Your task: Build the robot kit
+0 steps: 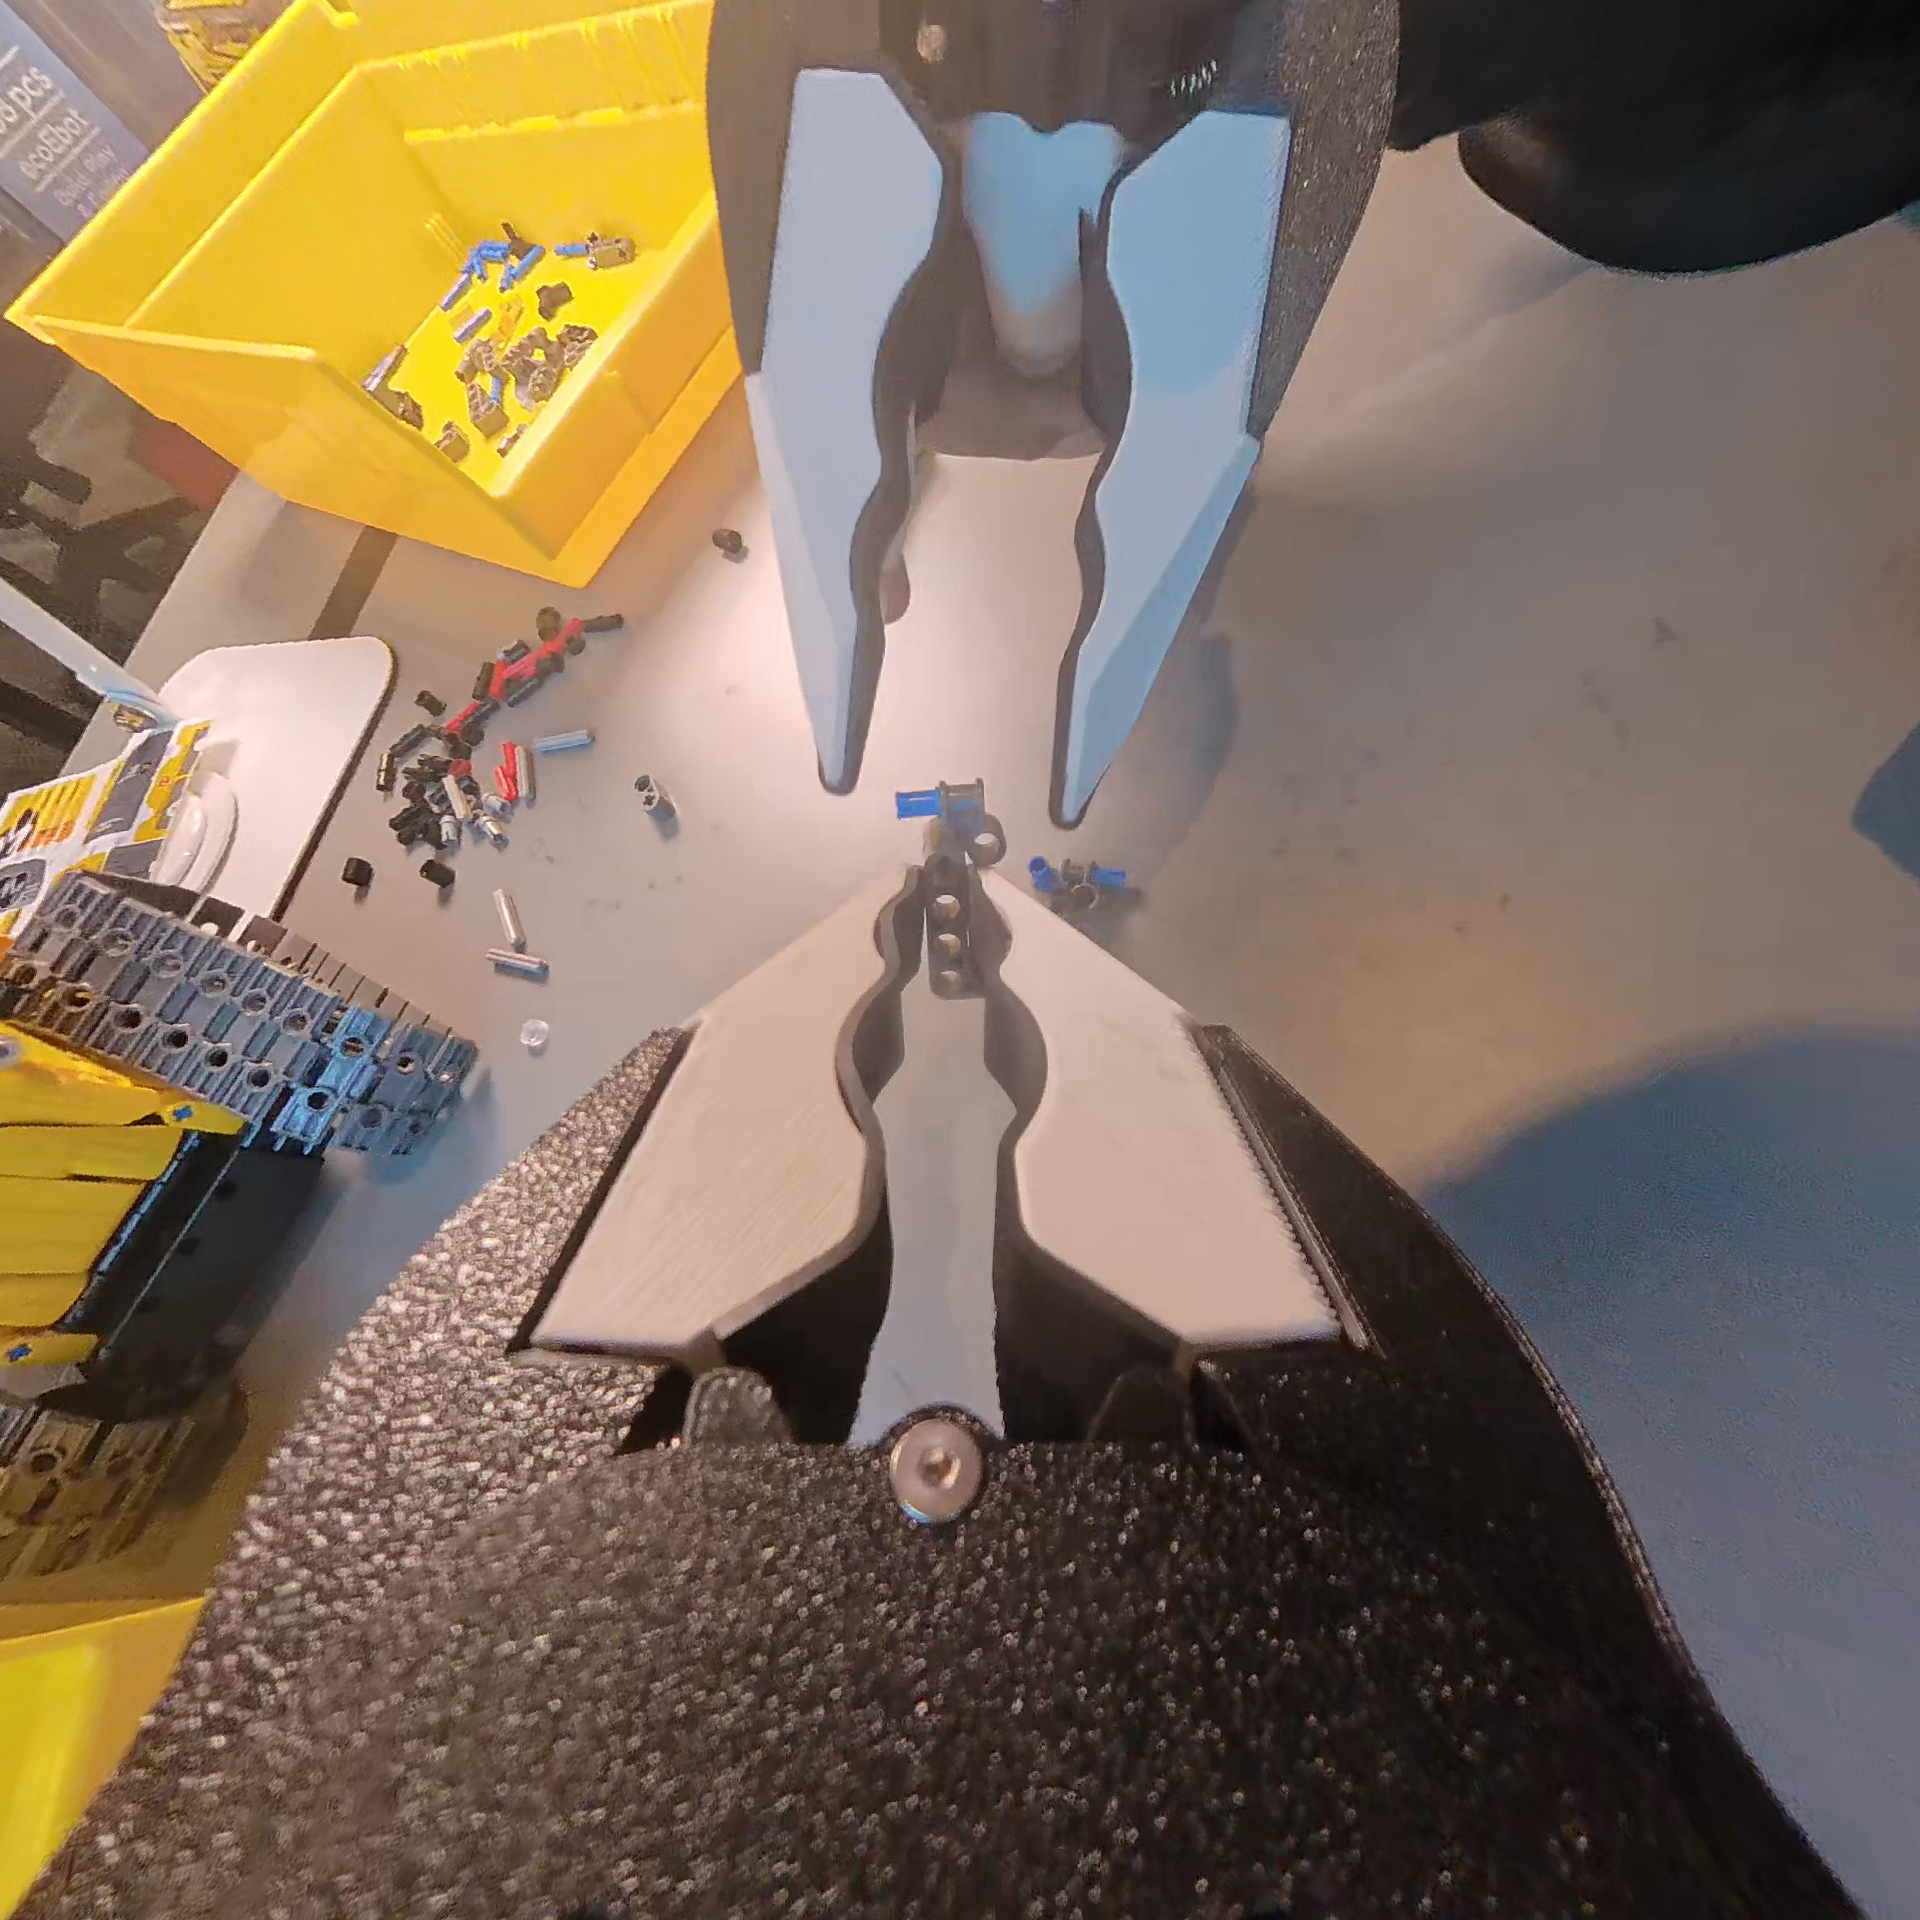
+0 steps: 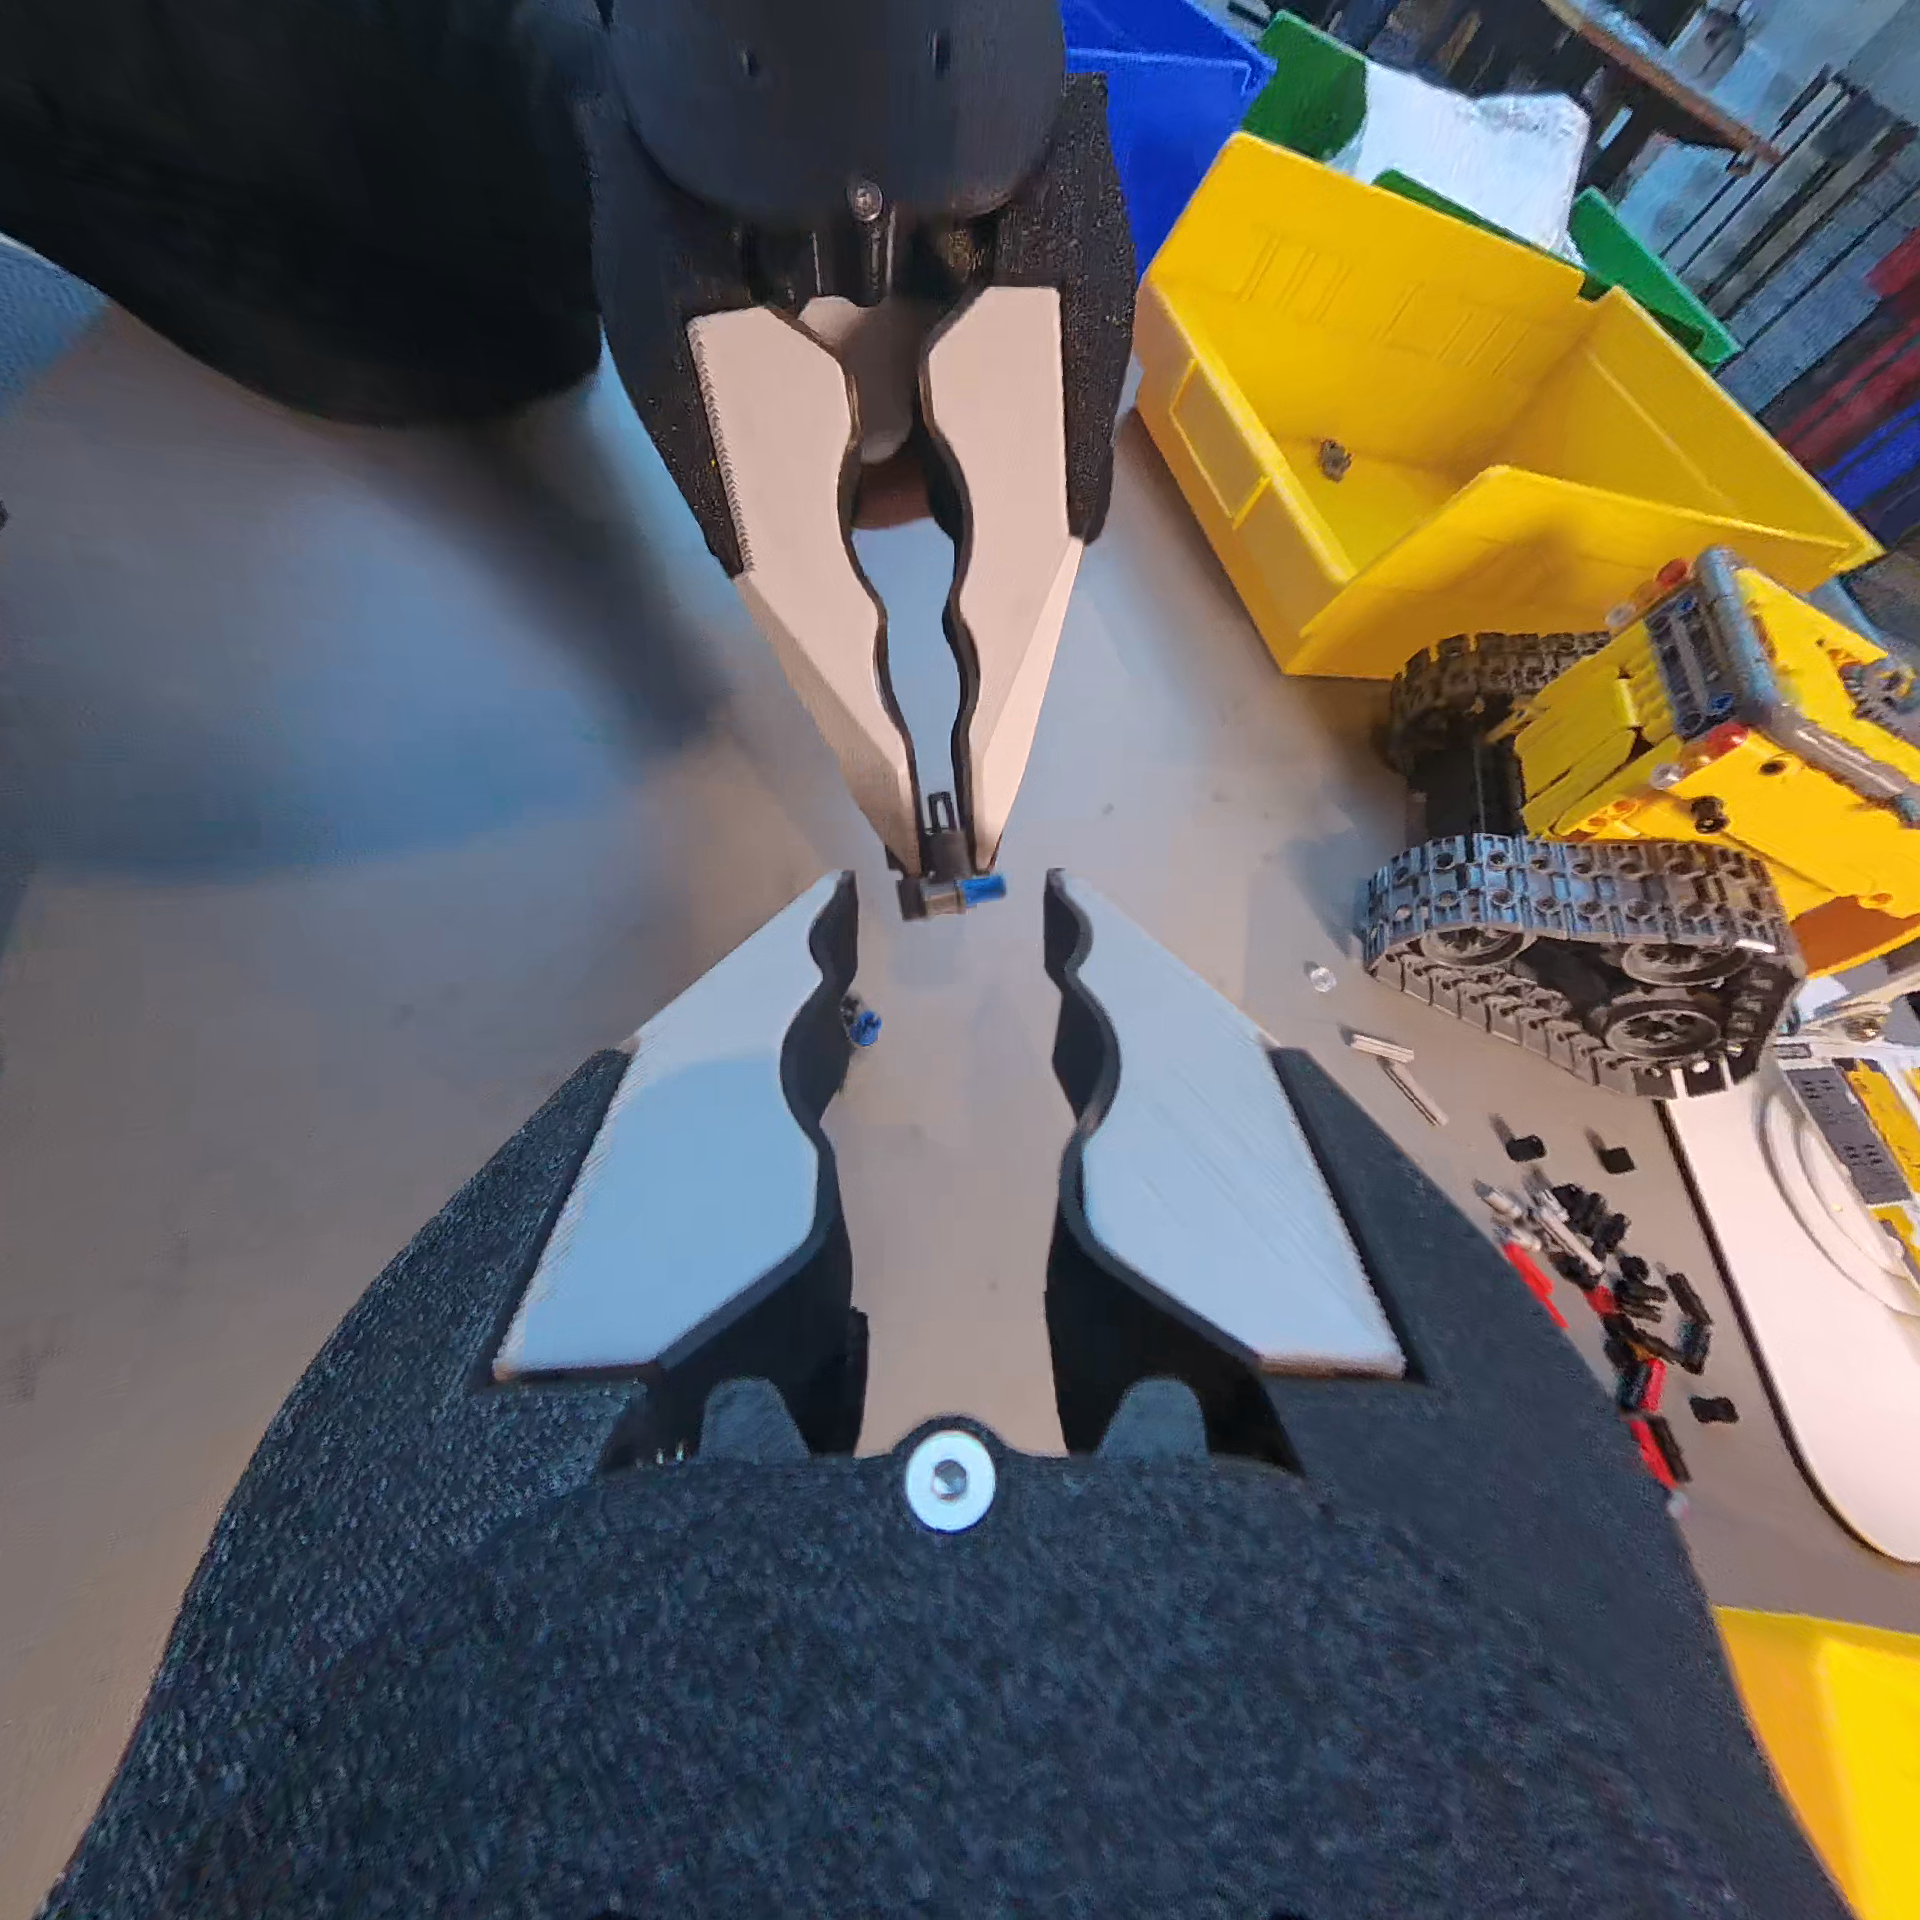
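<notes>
My left gripper is shut on a black holed beam, held just above the grey table. A black connector with a blue pin sits on the beam's far end. My right gripper is open and empty, and its fingertips flank that end without touching it. It shows opposite in the left wrist view. The right wrist view shows the left gripper pinching the black piece, with the blue pin sticking out sideways. A small blue and black assembly lies on the table beside my left fingertips.
A yellow bin with small parts stands far left. Loose black, red and grey pins lie beside a yellow tracked model. Another yellow bin, a blue bin and a white board are on the right. Less than 4 cm separates the two grippers' tips.
</notes>
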A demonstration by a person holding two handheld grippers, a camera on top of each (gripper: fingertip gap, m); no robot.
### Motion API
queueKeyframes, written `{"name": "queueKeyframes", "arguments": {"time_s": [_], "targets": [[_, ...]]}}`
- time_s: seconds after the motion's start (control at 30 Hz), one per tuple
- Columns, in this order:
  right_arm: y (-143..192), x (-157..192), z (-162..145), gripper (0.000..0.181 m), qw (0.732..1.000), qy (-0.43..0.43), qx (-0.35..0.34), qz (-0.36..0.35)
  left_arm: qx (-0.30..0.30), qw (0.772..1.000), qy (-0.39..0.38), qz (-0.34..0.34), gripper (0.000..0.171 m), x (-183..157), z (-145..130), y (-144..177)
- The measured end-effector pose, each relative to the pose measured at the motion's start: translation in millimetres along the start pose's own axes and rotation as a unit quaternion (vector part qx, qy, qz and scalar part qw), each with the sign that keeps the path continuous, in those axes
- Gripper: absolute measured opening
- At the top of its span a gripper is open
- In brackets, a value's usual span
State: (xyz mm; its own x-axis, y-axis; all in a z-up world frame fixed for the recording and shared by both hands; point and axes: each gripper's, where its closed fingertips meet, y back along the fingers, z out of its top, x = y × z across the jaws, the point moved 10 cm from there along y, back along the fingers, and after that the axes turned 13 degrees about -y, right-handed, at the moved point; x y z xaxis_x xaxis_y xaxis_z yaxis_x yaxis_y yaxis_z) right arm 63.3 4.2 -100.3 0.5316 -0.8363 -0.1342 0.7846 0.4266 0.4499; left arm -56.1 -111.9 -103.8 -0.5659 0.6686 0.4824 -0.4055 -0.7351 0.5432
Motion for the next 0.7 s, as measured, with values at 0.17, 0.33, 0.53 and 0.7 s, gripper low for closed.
{"name": "queueKeyframes", "arguments": {"time_s": [0.17, 0.33, 0.53, 0.7], "targets": [[-7, 1, -7, 0.021, 1.000, 0.002, 0.019, 0.006, -0.006, 1.000, -0.007, -0.006, 0.007, -4, 1, -3], [6, -11, -12, 0.021, 0.997, -0.050, -0.050, 0.027, -0.072, 0.997, 0.016, -0.002, 0.020, 3, 0, 9], [13, -13, -6, 0.021, 0.987, -0.084, -0.121, 0.060, -0.148, 0.986, 0.070, -0.018, 0.020, 9, -4, 12], [10, -13, -9, 0.020, 0.990, -0.084, -0.096, 0.059, -0.156, 0.985, 0.072, -0.020, 0.016, 11, -1, 16]]}}
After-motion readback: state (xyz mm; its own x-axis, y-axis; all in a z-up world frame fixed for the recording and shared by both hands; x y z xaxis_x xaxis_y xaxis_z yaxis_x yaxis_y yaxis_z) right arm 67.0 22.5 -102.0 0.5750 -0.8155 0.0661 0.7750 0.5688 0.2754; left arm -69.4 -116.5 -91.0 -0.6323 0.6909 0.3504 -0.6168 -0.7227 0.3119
